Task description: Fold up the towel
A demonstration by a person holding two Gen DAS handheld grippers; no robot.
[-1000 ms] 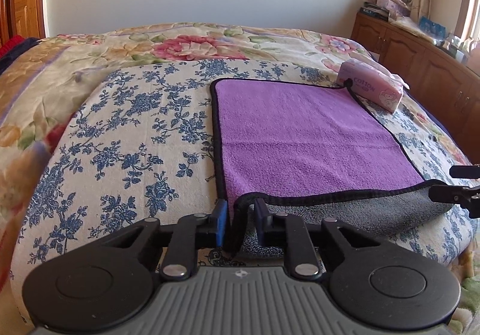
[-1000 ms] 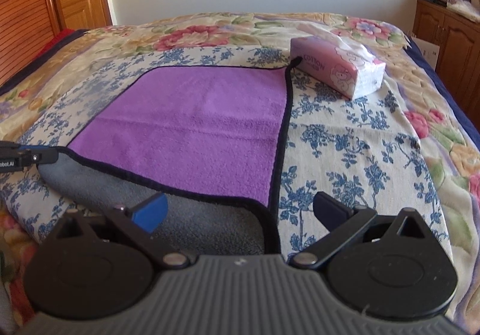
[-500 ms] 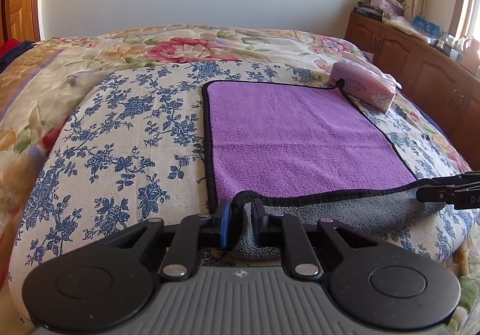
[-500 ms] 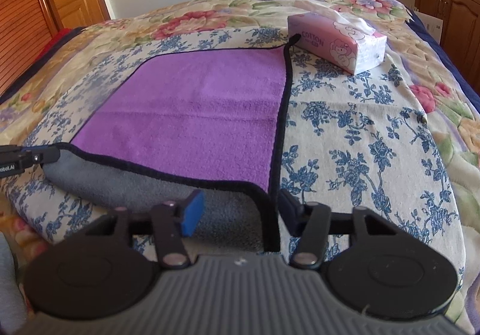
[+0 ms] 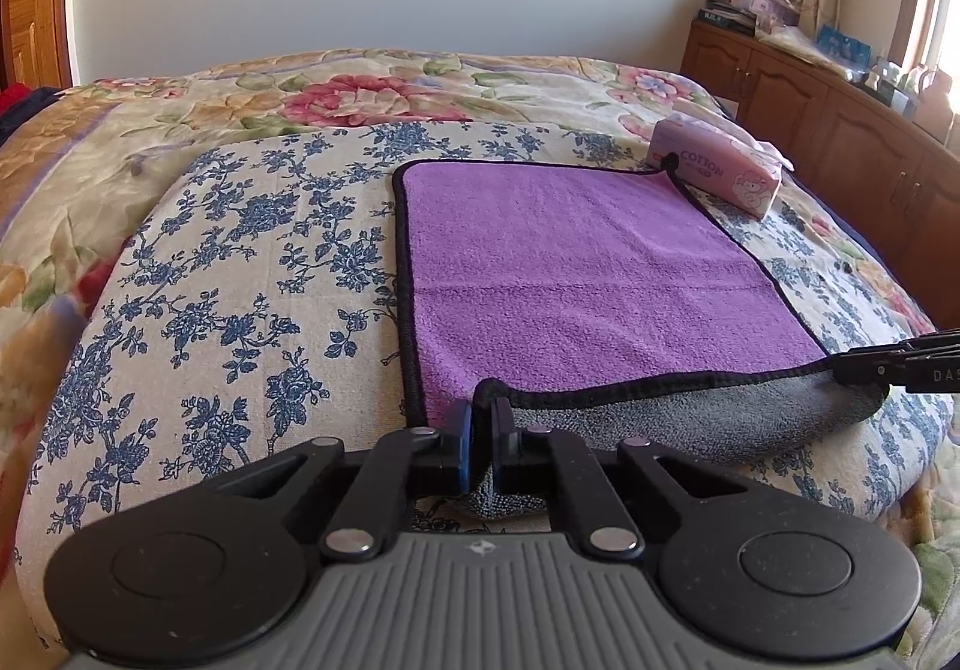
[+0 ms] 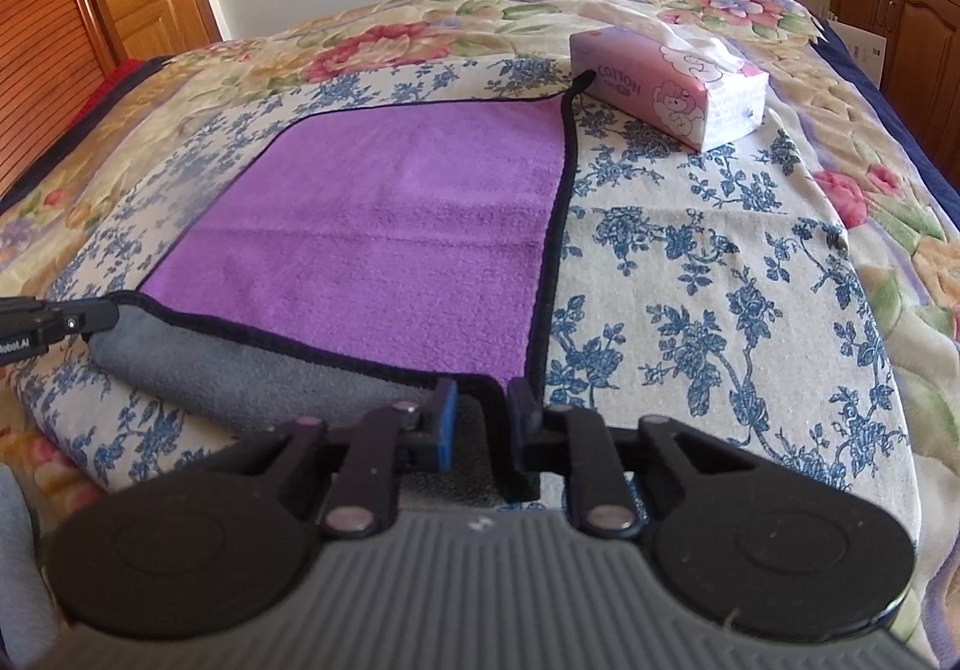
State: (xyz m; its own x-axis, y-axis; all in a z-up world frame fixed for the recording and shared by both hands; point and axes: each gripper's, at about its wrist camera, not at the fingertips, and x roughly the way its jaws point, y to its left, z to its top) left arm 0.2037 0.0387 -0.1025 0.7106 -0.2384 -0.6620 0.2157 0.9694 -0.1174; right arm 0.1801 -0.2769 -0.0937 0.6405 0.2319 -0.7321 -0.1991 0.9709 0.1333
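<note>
The left gripper [image 5: 482,433] and right gripper [image 6: 483,418] each pinch a black-hemmed near corner of the fluffy purple, grey-backed towel [image 5: 576,274] between nearly closed fingers.

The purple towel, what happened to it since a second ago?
The right tool, wide open a second ago, closed in on the near right corner of the purple towel with black trim and grey underside; whether it pinches yet is unclear. The left tool kept its grip on the near left corner, and that near edge stayed lifted. The pink tissue pack stayed at the far corner.
</note>
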